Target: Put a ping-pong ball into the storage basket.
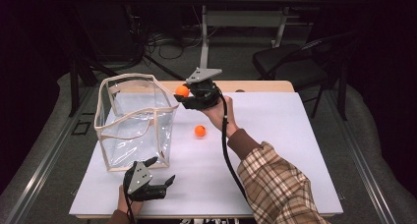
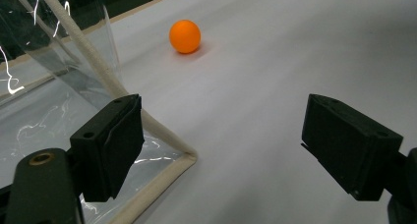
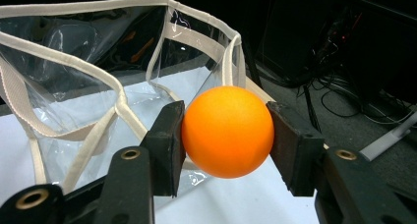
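Clear, glossy plastic with cream fabric edging forms the box-shaped bag point(image 1: 135, 121), open at the top, standing on the matte white table point(image 1: 275, 135). Two smooth, round orange balls are in play. One ball point(image 3: 227, 131) sits clamped between the flat black pads of the right gripper point(image 1: 186, 94), held above the table just off the bag's upper rim, at about 3 o'clock from it in the high view. The second ball point(image 1: 199, 130) lies on the table at about 5 o'clock from that gripper, apart from the bag. The left gripper point(image 1: 158, 175) rests low at the bag's near corner, its blocky jaws spread wide with nothing between them; the bag's corner seam point(image 2: 167, 150) lies beside its left pad.
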The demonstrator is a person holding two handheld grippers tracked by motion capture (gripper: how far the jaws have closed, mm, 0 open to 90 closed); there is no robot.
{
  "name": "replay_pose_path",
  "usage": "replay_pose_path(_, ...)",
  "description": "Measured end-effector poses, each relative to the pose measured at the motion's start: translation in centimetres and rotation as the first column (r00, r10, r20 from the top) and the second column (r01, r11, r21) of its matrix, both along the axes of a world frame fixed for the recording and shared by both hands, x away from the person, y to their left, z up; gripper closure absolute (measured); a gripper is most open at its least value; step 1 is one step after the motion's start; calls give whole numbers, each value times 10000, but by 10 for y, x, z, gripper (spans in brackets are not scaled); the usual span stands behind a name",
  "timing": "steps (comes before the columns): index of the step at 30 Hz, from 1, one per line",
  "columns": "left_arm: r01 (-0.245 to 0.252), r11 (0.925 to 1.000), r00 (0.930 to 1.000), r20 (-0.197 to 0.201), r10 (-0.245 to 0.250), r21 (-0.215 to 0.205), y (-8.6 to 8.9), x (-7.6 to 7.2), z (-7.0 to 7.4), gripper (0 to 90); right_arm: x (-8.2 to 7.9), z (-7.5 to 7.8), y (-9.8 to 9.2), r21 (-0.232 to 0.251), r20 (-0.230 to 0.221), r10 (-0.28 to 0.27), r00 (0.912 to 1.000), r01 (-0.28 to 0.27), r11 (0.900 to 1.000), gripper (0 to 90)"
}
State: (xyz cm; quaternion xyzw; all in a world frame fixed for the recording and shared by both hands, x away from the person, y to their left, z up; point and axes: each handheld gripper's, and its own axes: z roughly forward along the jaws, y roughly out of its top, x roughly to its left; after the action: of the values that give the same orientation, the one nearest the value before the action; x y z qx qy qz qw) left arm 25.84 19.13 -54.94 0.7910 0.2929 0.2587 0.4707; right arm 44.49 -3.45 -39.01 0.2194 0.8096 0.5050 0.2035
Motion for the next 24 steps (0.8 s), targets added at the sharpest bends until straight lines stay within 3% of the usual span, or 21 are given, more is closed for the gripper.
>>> replay_pose_path(20,5,10000,10000,-2,-5,-24,0,0,0,159,3,3,10,-43,8,51,10000,-51,10000,504)
replay_pose_path(24,20,10000,10000,-8,-20,-29,0,0,0,159,7,-1,15,1,-162,80,9998,-80,10000,504)
